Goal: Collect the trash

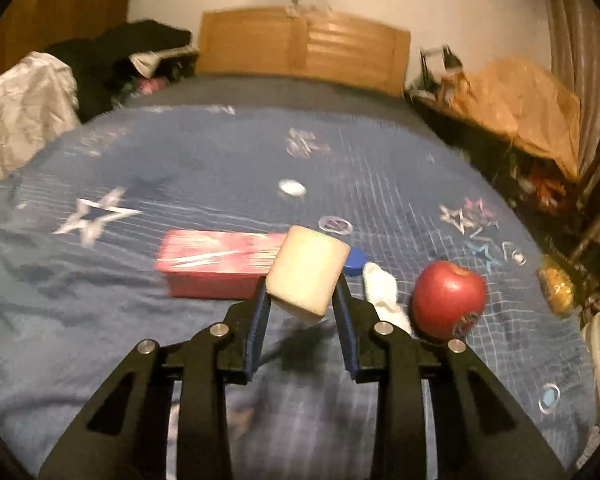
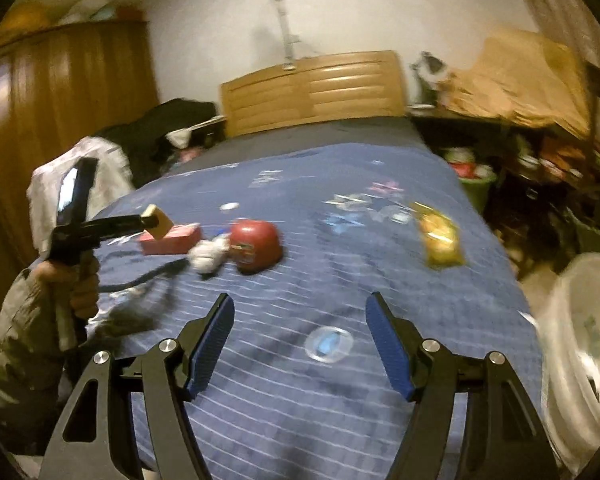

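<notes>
Bedspread (image 1: pixel 220 160), blue with stars, under wooden headboard (image 1: pixel 304 46).

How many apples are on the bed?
1. The round red apple sits on the blue star-patterned bedspread, right beside a crumpled white tissue and near the flat red box. Blur or clutter could hide another.

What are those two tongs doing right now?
Left tongs: closed on the pale sponge block, lifted off the bed.
Right tongs: open, holding nothing.
</notes>
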A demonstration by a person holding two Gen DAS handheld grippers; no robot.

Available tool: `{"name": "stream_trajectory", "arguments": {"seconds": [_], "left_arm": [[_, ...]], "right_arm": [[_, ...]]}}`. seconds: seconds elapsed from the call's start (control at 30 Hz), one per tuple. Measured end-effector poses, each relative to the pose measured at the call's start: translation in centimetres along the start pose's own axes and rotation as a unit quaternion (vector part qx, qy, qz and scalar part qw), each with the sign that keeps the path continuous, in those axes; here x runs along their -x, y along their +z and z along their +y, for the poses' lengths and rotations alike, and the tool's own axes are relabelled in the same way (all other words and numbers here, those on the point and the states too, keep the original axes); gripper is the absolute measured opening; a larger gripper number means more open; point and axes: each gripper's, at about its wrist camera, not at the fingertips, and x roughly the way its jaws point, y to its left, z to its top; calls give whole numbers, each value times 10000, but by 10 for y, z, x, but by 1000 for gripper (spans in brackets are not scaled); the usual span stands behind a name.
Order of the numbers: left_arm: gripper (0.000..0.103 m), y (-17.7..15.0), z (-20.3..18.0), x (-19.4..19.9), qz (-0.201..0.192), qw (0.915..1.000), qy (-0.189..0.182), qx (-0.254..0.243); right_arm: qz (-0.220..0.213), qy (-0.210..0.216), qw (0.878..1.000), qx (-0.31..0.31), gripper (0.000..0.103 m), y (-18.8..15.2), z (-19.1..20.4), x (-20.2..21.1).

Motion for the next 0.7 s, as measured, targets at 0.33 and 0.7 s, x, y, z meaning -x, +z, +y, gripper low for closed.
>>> {"name": "stream_trajectory", "arguments": {"seconds": [0.33, 0.7], "left_arm": [[30, -41, 73, 81, -337, 9958, 544, 662], [30, -53, 117, 79, -282, 9934, 419, 1033]], "right_arm": [[1131, 1221, 9855, 320, 48, 35, 114, -128], [1734, -47, 9834, 523, 48, 41, 158, -246]]}}
